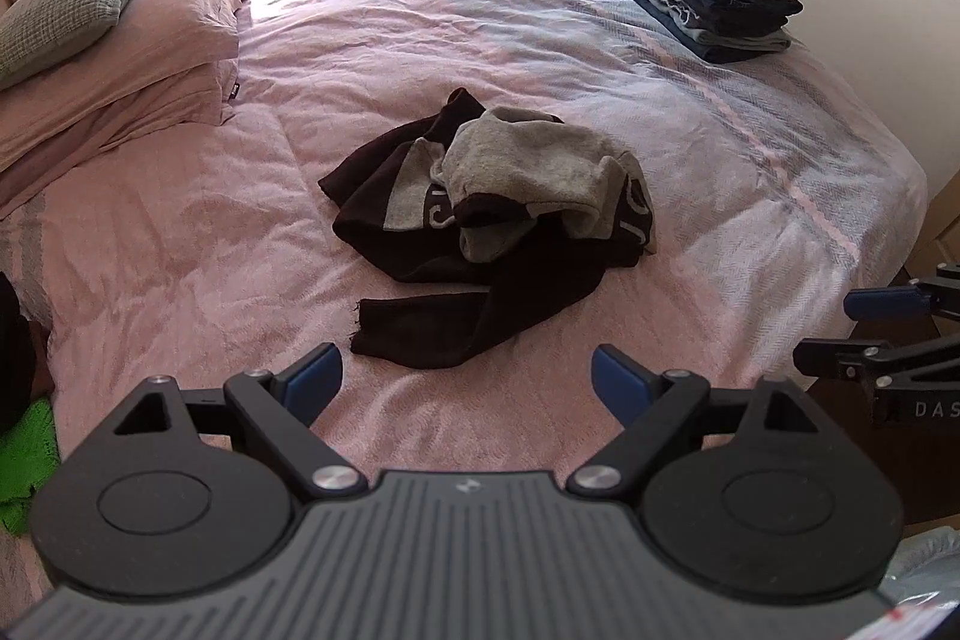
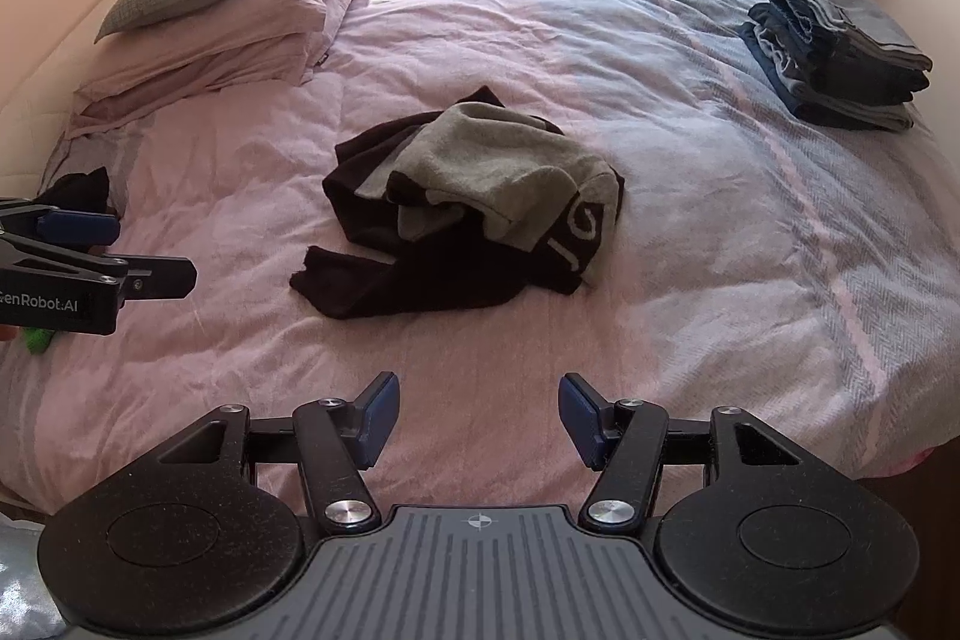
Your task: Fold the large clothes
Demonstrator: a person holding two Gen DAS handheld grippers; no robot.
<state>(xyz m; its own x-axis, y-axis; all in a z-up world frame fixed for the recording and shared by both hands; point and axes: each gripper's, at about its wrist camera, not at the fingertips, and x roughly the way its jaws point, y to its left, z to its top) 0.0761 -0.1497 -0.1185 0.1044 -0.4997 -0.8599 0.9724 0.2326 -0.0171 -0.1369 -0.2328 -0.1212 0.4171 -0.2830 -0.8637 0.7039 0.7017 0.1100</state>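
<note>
Blue pads nearest the lens: left gripper point(image 1: 465, 379) spread wide, nothing between the pads; right gripper point(image 2: 478, 421) same, spread and empty. Both hang over the near edge of the bed point(image 1: 180, 232), tilted down at it, side by side. Bare pink cover between them and the garment point(image 1: 486, 226), so clear room to come in low. Garment is a dark-brown and grey heap mid-bed, crumpled, one dark limb trailing toward the near edge; no clean hem or corner showing, so it reads as not started: needs spreading flat before any fold. Open cover all round the heap, most of it to the right and far side. Left of it the pillows point(image 1: 120, 58) take the head end; a dark item and something green sit at the left edge. Far right corner holds a stack point(image 1: 720, 1) of folded denim, looks like finished pieces, well apart from the heap. Window glare washes out the far edge.
</note>
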